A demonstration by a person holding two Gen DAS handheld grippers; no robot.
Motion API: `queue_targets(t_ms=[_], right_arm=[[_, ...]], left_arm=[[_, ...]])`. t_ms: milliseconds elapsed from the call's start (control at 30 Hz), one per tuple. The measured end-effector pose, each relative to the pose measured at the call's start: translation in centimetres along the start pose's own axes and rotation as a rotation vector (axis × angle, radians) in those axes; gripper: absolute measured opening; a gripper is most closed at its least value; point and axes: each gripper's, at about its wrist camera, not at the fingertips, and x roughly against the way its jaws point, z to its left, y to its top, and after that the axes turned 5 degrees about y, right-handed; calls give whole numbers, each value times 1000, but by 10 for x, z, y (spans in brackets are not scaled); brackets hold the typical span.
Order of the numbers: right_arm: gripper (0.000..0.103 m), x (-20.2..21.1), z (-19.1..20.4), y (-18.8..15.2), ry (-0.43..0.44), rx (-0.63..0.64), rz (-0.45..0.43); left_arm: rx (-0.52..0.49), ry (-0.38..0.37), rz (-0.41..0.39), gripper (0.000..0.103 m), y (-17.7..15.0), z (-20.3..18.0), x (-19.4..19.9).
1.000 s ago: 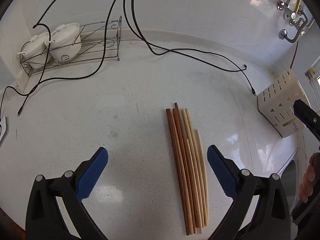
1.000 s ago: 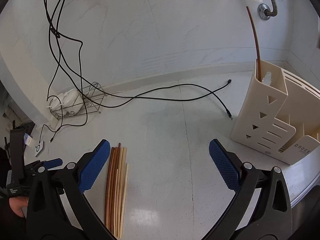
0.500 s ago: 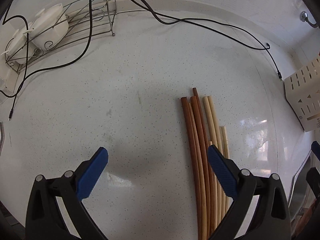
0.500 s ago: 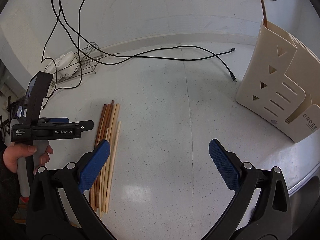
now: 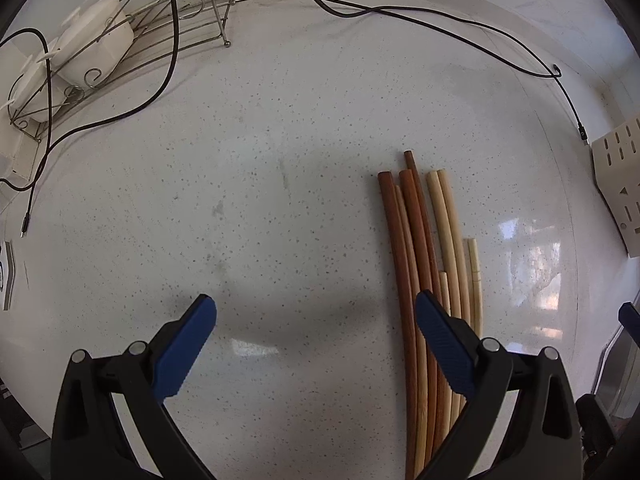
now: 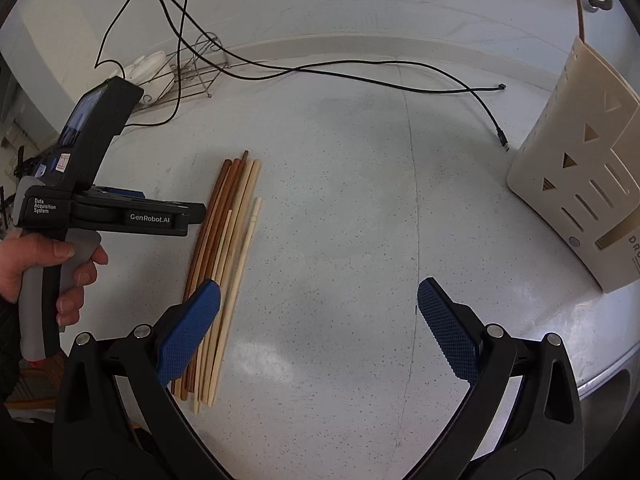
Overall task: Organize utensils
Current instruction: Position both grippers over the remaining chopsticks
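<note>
A bundle of chopsticks [image 5: 430, 280] is laid flat on the white speckled worktop [image 5: 280, 208], the sticks side by side and touching. The darker brown ones are placed on the left of the bundle and the pale ones on the right; two of the pale sticks are set further back than the rest.

The left gripper [image 5: 316, 312] is held just above the worktop with its jaws spread wide and nothing between them. Its right blue pad [image 5: 440, 332] is seen over the brown sticks; whether it touches them cannot be told. In the right wrist view this gripper is seen from the side [image 6: 132, 216], held by a hand [image 6: 44, 264] just beside the bundle [image 6: 224, 264].

The right gripper [image 6: 318, 300] is also wide open and empty, and its left pad [image 6: 188, 328] is seen in front of the near part of the bundle.

A cream utensil holder [image 6: 580, 184] with cut-out slots stands well apart at the right edge of the worktop. At the back wall a wire rack [image 5: 132, 40] with white lidded dishes [image 5: 94, 44] is seen, and black cables [image 5: 440, 28] are spread across the worktop.
</note>
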Motion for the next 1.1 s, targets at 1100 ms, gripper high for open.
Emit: queue_targets(t_ms=[1100], right_arm=[[76, -59, 36, 6, -90, 73, 159]], left_arm=[[42, -32, 76, 98, 12, 10, -22]])
